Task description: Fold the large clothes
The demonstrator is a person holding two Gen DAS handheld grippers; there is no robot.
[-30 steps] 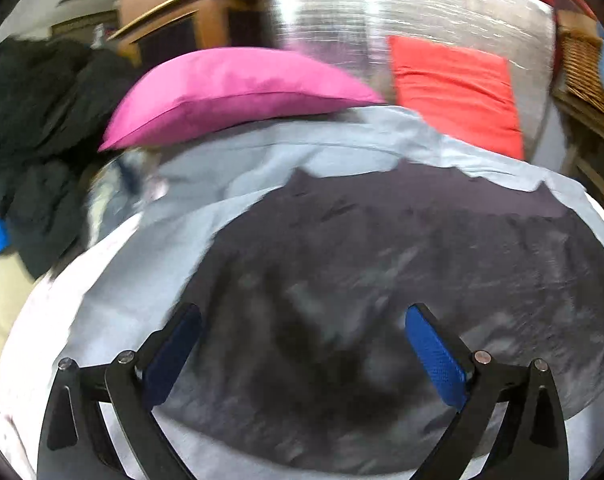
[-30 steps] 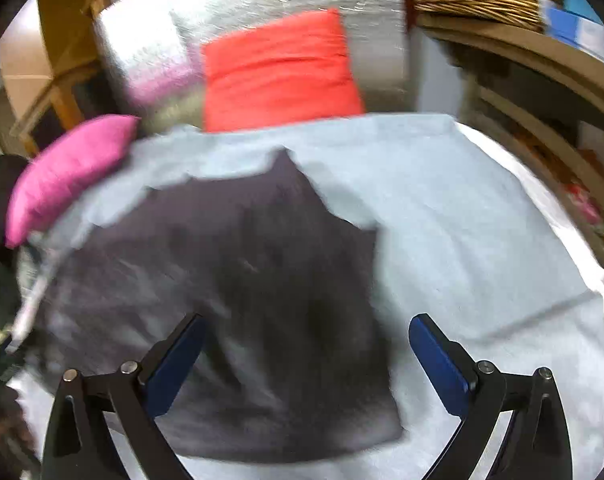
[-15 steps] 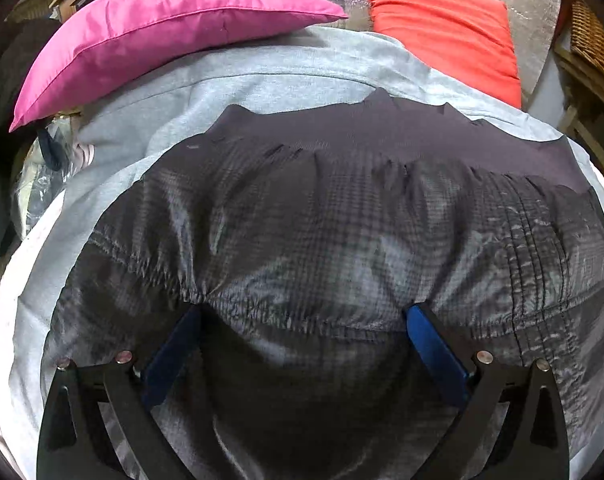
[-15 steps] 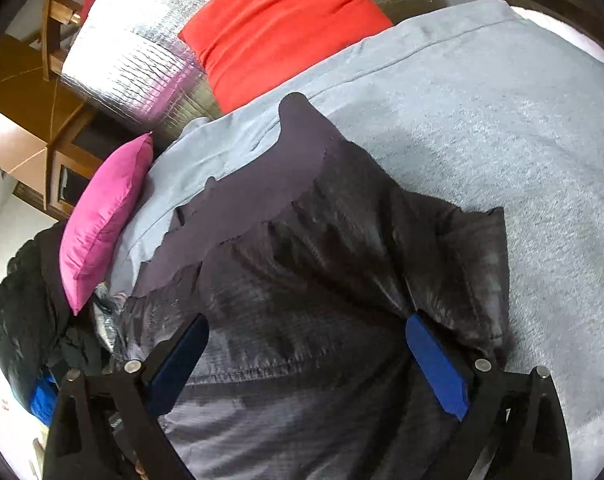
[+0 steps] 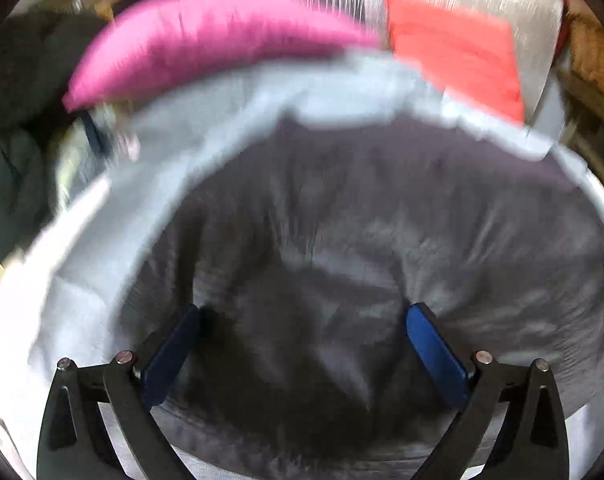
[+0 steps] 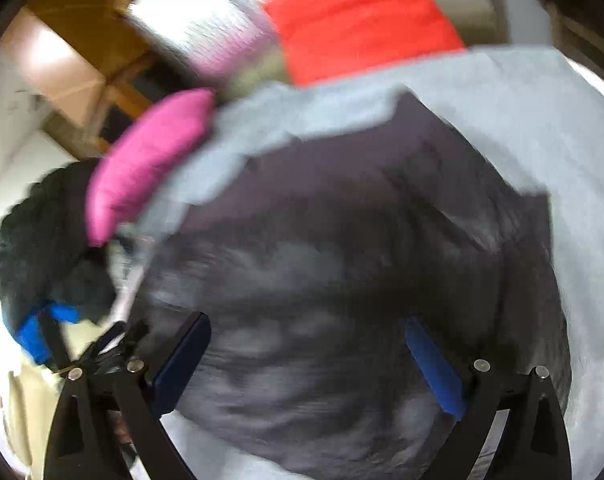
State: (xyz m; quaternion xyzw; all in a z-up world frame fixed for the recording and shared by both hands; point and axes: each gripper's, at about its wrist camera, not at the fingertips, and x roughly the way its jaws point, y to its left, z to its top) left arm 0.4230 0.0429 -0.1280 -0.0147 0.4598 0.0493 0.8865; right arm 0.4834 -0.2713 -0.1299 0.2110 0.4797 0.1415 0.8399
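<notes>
Pink pillow (image 5: 205, 36) beyond jacket (image 5: 362, 240); sheet (image 6: 542, 128) rt.

A dark grey jacket (image 5: 362, 260) of shiny, quilted cloth lies spread flat, slightly puffed and wrinkled. Its plain matte band runs along the far edge toward 12 o'clock. Motion blur hides finer detail.

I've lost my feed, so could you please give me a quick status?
Both tongs, left and right, open, empty. Dark grey quilted jacket lies on grey sheet. Nothing blocking.

The left gripper (image 5: 302, 340) is showing black angular finger arms, blue pads (image 5: 436, 354) and silvery round screws. The right gripper (image 6: 306, 352) is wearing matching black arms, blue pads (image 6: 434, 364) and silver screws.
</notes>
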